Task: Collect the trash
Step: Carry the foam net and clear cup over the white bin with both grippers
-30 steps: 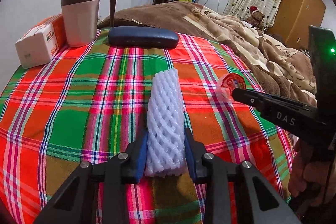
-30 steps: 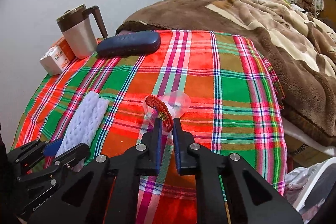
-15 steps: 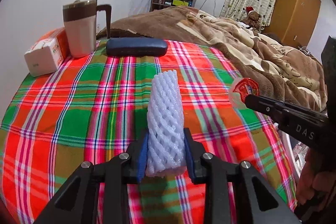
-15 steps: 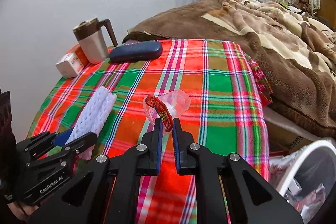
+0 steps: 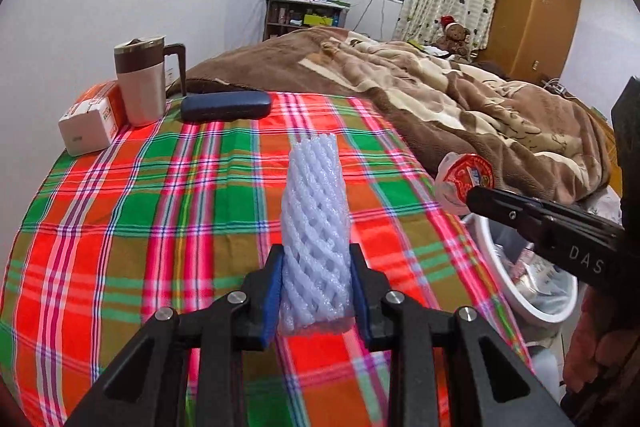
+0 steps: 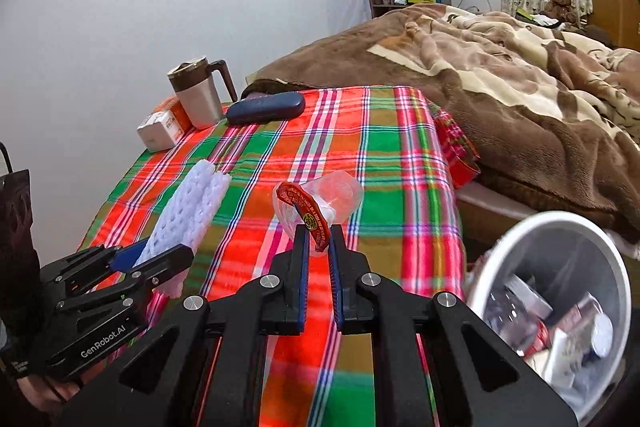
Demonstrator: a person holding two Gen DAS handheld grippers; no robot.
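Seen from the left wrist, the left gripper (image 5: 316,291) pinches one white foam net sleeve (image 5: 314,231) between its blue pads, the sleeve standing up and clear of the plaid tablecloth (image 5: 160,211). To the right, the right gripper (image 5: 476,195) pokes in with a clear cup carrying a red foil lid (image 5: 464,179). Below it sits one white trash bin (image 5: 532,311), already holding rubbish. At the far end of the table I count one lidded mug (image 5: 140,79), one tissue pack (image 5: 90,123) and one dark blue case (image 5: 226,105), none of which looks like trash.

From the right wrist, the right gripper (image 6: 318,247) is pressed almost together on the red lid of the single clear plastic cup (image 6: 320,199), which hangs over the cloth. The left gripper (image 6: 160,255) and its foam sleeve (image 6: 188,207) show at the left; the bin (image 6: 560,227) gapes at lower right, beside the table.

So both pieces are in hand and the carrying step is under way, by my reckoning. Next, each hand needs to swing over the bin's mouth and let its jaws part, cup first since it is nearer.
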